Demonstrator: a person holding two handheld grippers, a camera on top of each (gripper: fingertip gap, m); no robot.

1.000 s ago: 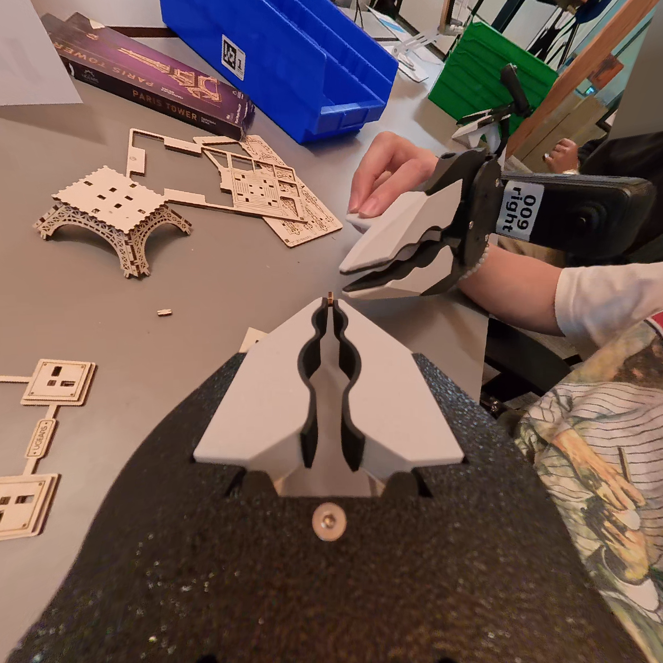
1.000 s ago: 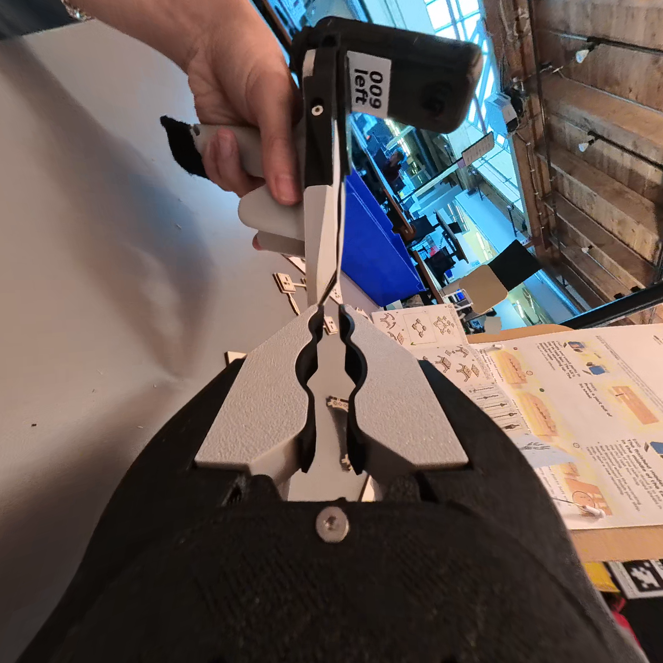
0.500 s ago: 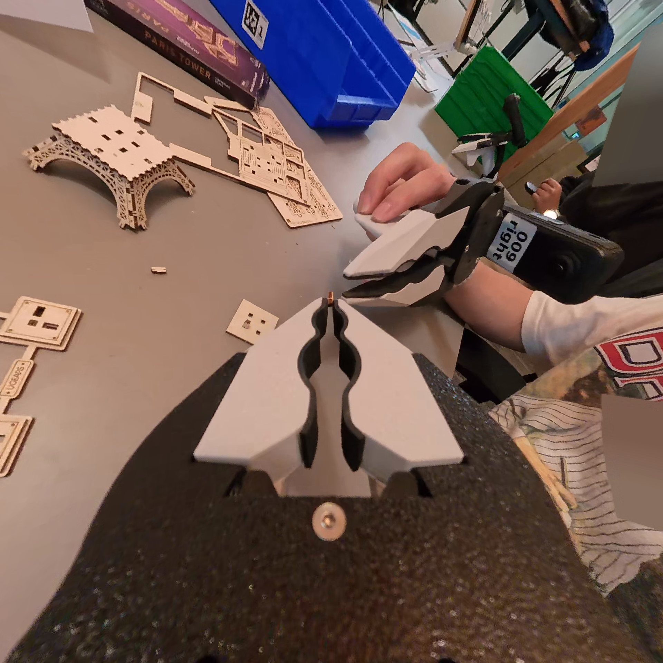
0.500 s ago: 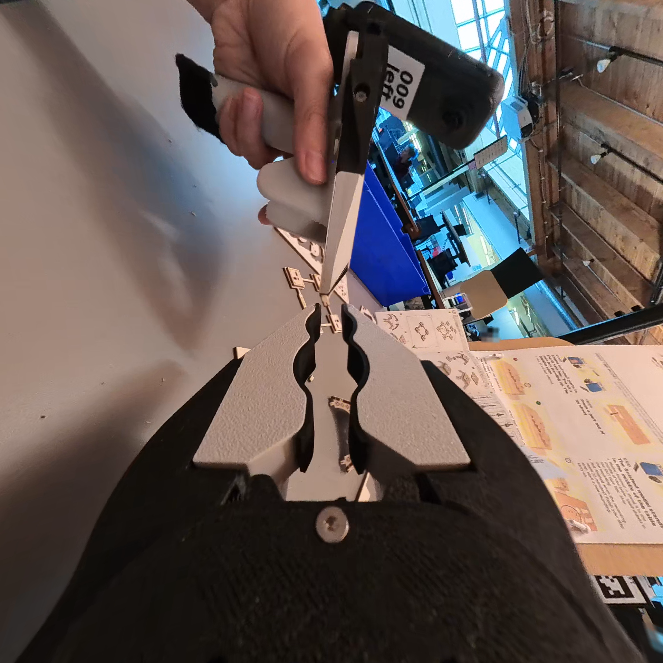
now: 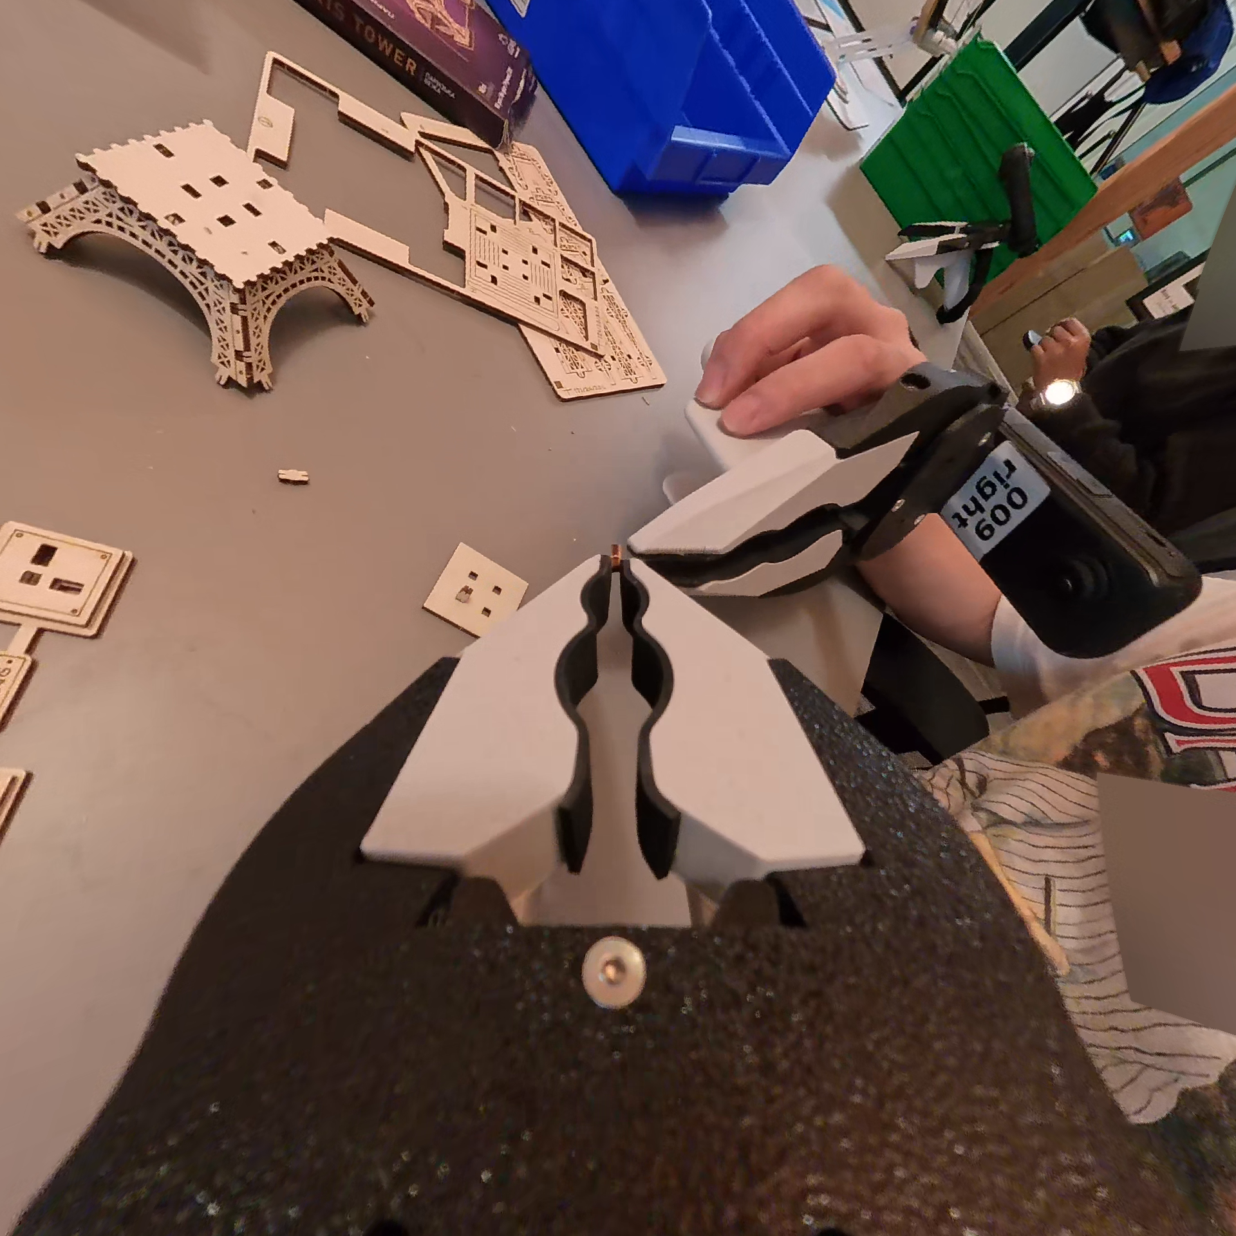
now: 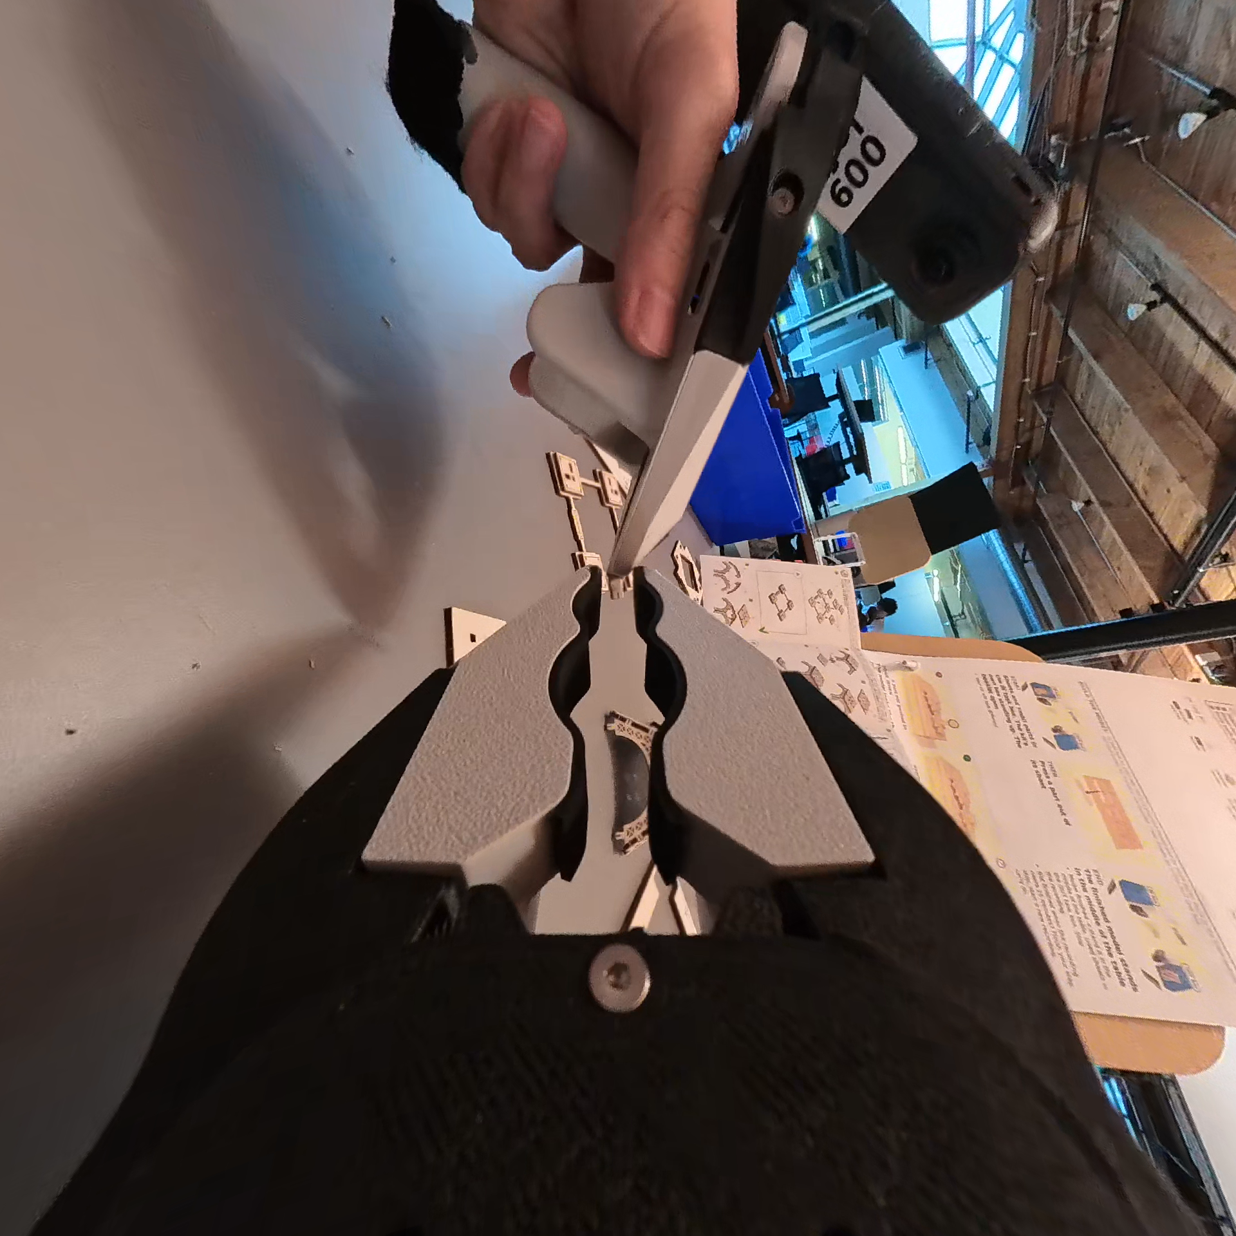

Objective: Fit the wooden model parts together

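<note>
My left gripper (image 5: 615, 568) is shut on a tiny wooden piece (image 5: 616, 553) that sticks out at its tips. My right gripper (image 6: 616, 580) is nearly closed on a small wooden piece (image 6: 619, 588) between its tips. The two grippers meet tip to tip above the grey table. In the right wrist view the left gripper's fingertip (image 6: 632, 555) touches the piece in my right gripper. In the left wrist view the right gripper (image 5: 639, 554) comes in from the right, level with my tips. The assembled wooden tower base (image 5: 194, 234) stands at the far left.
Laser-cut wooden sheets (image 5: 522, 267), a small square plate (image 5: 475, 588), a loose tiny piece (image 5: 293, 476) and square parts on a sprue (image 5: 53, 582) lie on the table. A blue bin (image 5: 669, 73), the kit box (image 5: 428, 53) and instruction sheets (image 6: 1003, 769) lie behind. Both grippers' tips are roughly 15 cm from the assembled wooden tower base (image 5: 194, 234).
The left gripper's tip has come down onto the right gripper's tips, so the two small pieces meet. The left gripper has also tilted. Both grippers stay shut.
</note>
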